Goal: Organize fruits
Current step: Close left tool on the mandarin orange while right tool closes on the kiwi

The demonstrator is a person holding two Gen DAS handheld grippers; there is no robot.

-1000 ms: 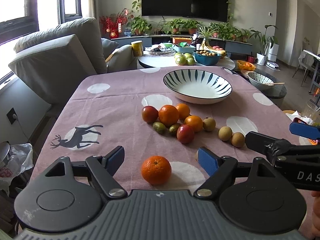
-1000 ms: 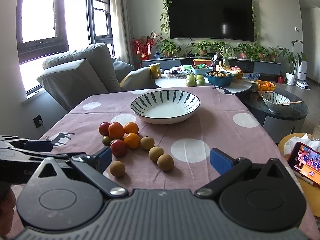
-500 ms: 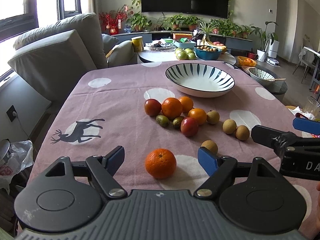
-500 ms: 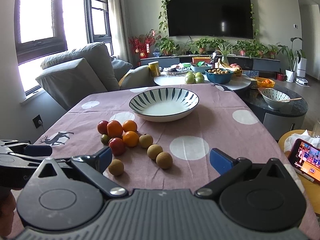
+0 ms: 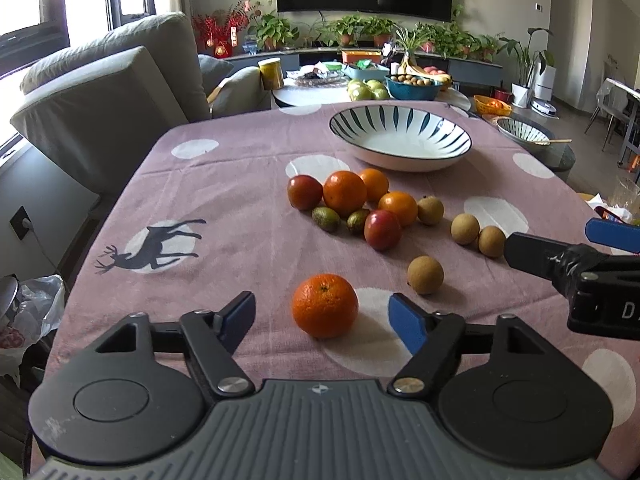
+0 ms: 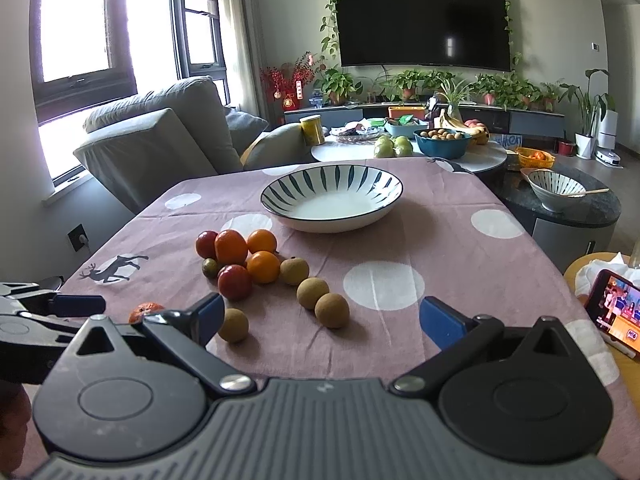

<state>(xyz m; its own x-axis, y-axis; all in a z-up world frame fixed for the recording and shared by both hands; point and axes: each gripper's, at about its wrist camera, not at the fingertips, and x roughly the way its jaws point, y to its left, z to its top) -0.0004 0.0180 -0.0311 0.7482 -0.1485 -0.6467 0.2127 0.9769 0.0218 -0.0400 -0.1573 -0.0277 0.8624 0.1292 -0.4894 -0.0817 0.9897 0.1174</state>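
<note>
1. Between the spread blue fingers of the left gripper (image 5: pixel 322 314) sits a lone orange (image 5: pixel 325 305) on the pink tablecloth (image 5: pixel 224 208); the pads stand apart from the fruit on both sides, so the tool is released and grasps nothing.
2. Right gripper (image 6: pixel 322 318): jaws wide, nothing held; a brown round fruit (image 6: pixel 233 325) lies just beside its left finger.
3. Two more brown fruits (image 6: pixel 323 305) lie touching each other, farther along the cloth.
4. Fruit cluster (image 5: pixel 352 206): oranges, red and green fruits, packed together between the lone orange and the striped bowl (image 5: pixel 400 137).
5. Striped bowl: upright, holding no fruit, beyond the cluster.
6. Phone (image 6: pixel 614 307): screen lit, at the right edge of the right wrist view.
</note>
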